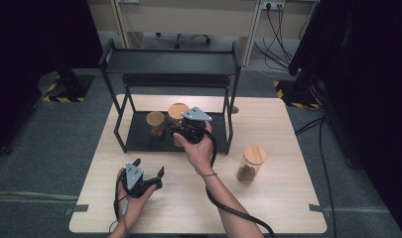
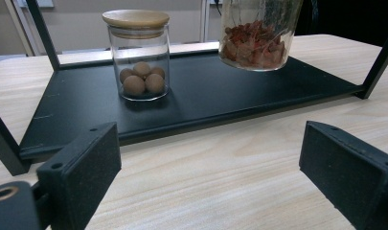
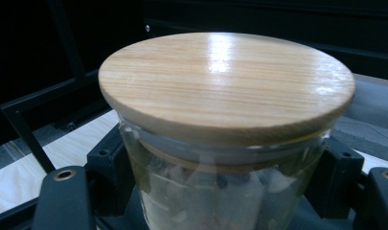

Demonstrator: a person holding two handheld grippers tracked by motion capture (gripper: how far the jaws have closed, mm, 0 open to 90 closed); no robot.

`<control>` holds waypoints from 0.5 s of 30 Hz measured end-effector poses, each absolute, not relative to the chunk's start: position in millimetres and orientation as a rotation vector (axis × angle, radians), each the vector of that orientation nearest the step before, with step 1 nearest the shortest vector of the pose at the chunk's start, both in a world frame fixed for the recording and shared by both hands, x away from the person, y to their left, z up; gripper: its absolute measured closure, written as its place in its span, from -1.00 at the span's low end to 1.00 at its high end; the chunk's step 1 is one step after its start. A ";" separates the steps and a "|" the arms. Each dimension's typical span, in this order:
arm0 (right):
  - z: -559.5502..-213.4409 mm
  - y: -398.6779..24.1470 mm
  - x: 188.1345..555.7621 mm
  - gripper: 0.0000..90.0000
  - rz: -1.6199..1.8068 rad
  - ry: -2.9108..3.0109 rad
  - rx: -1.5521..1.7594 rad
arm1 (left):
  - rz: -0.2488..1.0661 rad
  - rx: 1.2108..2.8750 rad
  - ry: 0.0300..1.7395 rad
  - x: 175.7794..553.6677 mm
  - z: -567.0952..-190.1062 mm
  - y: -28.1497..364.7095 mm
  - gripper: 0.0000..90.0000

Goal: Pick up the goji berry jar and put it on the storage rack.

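A glass jar of reddish dried pieces with a wooden lid [image 1: 177, 111] [image 3: 225, 81] [image 2: 258, 33] is at the lower board [image 1: 139, 138] [image 2: 220, 96] of a black two-tier shelf. My right gripper [image 1: 187, 130] [image 3: 222, 163] is shut on its glass body, one pad on each side below the lid. Whether the jar rests on the board or hangs just above it I cannot tell. To its left on the board stands a jar of brown balls [image 1: 155, 124] [image 2: 139, 57]. My left gripper [image 1: 149, 167] [image 2: 215, 167] rests open on the table in front of the shelf, nothing between its pads.
A third wooden-lidded jar [image 1: 250, 163] with brown contents stands on the wooden table [image 1: 288, 198], right of the shelf. The shelf's top tier [image 1: 171, 62] overhangs the lower board, and its black posts [image 1: 232, 124] frame the opening. Cables trail from both grippers toward the front edge.
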State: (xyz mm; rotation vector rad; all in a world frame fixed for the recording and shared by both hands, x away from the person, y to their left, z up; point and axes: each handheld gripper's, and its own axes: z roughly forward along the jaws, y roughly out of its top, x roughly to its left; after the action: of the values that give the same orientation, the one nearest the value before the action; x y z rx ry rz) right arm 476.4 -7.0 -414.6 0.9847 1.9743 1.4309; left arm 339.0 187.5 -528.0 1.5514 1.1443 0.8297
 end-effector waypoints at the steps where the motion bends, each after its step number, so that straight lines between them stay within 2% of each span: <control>1: -414.7 -7.3 476.3 -0.43 1.434 1.973 0.986 | 0.831 1.553 1.144 338.9 -528.0 187.4 -0.85; 15: -417.0 -3.7 485.3 -0.43 1.422 1.980 1.005 | 0.826 1.550 1.145 339.1 -528.0 188.1 -0.85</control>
State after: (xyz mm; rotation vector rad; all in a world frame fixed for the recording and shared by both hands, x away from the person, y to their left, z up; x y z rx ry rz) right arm 485.3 -3.7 -417.0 1.0046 1.9803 1.4220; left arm 339.1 188.1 -528.0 1.5501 1.1453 0.8256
